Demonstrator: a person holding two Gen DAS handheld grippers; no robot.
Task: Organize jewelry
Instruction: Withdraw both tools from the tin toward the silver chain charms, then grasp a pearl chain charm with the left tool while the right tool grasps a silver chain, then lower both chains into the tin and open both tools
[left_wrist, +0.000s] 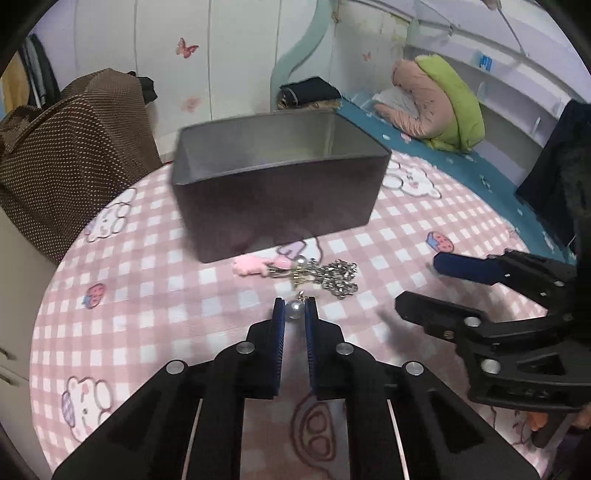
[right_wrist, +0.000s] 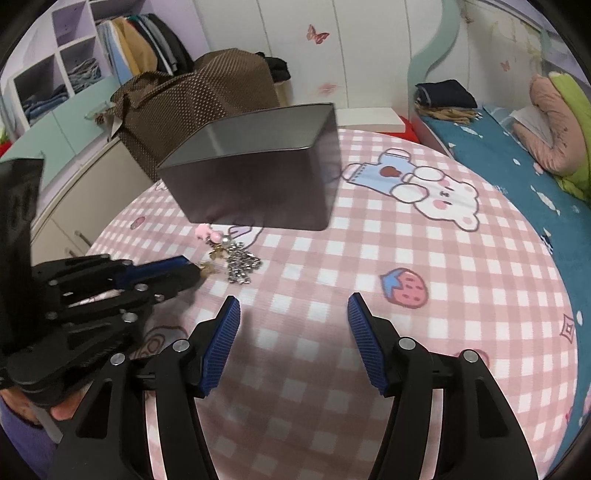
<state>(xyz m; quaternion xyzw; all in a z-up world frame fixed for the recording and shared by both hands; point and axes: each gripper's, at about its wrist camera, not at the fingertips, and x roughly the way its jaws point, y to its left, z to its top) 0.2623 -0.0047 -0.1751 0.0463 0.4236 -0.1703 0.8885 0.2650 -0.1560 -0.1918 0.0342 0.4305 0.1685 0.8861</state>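
A dark metal box (left_wrist: 277, 192) stands open on the pink checked tablecloth (left_wrist: 147, 295); it also shows in the right wrist view (right_wrist: 258, 173). In front of it lies a pile of jewelry: a pink charm (left_wrist: 249, 266), a silver chain (left_wrist: 338, 282) and gold pieces. My left gripper (left_wrist: 294, 308) is nearly closed around a pearl earring (left_wrist: 295, 309) at its fingertips. In the right wrist view the left gripper (right_wrist: 184, 271) reaches the chain pile (right_wrist: 242, 266). My right gripper (right_wrist: 293, 306) is open and empty over the cloth; it also shows in the left wrist view (left_wrist: 421, 284).
A brown dotted bag (right_wrist: 192, 99) stands behind the box at the table's far left edge. A blue bed (right_wrist: 517, 177) with pink and green bedding (left_wrist: 439, 103) lies to the right. Shelves with clothes (right_wrist: 74, 74) stand at the far left.
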